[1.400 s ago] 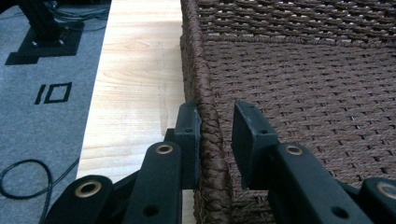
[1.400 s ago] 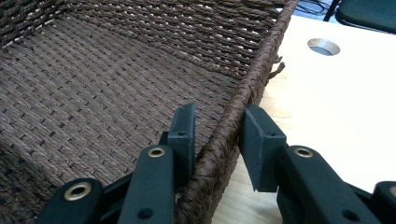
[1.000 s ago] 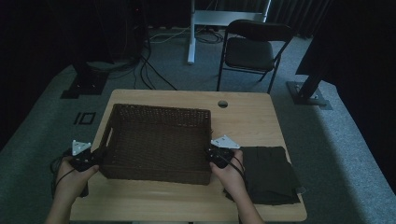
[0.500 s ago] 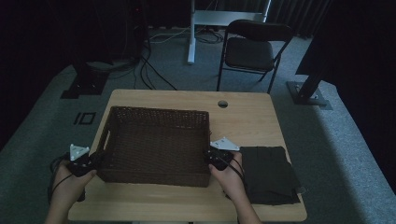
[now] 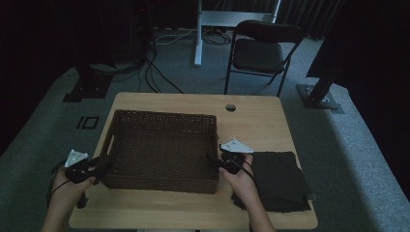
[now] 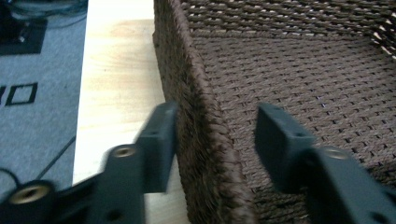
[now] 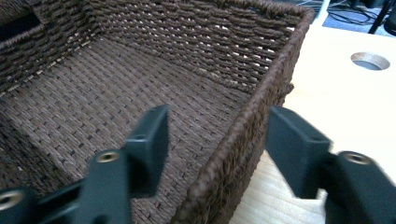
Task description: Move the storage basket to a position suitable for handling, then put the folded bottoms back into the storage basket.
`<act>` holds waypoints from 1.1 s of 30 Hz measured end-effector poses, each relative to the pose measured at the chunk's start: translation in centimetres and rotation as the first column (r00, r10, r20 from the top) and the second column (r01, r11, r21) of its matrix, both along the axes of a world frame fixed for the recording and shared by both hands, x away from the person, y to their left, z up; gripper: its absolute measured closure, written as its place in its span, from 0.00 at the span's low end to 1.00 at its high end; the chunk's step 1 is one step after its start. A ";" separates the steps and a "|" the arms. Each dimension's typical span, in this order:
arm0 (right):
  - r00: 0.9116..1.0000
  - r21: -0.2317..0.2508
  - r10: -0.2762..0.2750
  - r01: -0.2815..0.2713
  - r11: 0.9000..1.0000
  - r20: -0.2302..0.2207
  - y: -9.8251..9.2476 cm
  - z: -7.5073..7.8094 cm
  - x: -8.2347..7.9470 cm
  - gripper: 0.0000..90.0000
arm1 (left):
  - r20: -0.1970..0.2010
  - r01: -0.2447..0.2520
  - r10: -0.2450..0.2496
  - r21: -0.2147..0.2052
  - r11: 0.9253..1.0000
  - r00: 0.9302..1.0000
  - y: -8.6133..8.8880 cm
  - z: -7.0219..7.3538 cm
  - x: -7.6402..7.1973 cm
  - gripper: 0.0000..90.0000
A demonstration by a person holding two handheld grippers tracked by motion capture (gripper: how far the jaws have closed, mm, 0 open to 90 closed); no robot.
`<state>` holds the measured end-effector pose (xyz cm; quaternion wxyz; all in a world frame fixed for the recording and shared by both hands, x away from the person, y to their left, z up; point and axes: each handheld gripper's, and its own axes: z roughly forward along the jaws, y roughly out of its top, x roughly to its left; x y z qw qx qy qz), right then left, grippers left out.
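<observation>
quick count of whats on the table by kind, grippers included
baskets: 1, the woven basket
cloths: 1, the dark folded cloth
grippers: 2, the left gripper and the right gripper, each with its jaws open astride a basket wall
total: 4

The high view is dim, and its far corners sink into black. Both gripper views are brighter. There the near black jaws look soft and a little blurred.
</observation>
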<state>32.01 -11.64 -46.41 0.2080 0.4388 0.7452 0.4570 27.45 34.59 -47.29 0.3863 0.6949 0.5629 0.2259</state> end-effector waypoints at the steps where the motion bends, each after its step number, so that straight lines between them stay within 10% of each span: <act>1: 1.000 0.001 0.007 -0.007 1.000 -0.003 -0.1 0.1 0.1 0.42 | -0.009 0.012 -0.012 -0.001 1.000 1.000 0.1 0.0 0.0 0.46; 9: 0.999 0.048 0.035 -0.035 0.998 0.019 0.3 0.5 0.0 0.23 | 0.035 0.011 -0.011 -0.006 1.000 0.999 0.3 1.3 0.0 0.21; 33: 0.995 0.017 0.071 -0.072 0.997 0.065 -1.3 2.1 -0.4 0.14 | 0.098 0.087 -0.083 -0.034 0.996 0.992 -2.7 4.4 0.2 0.21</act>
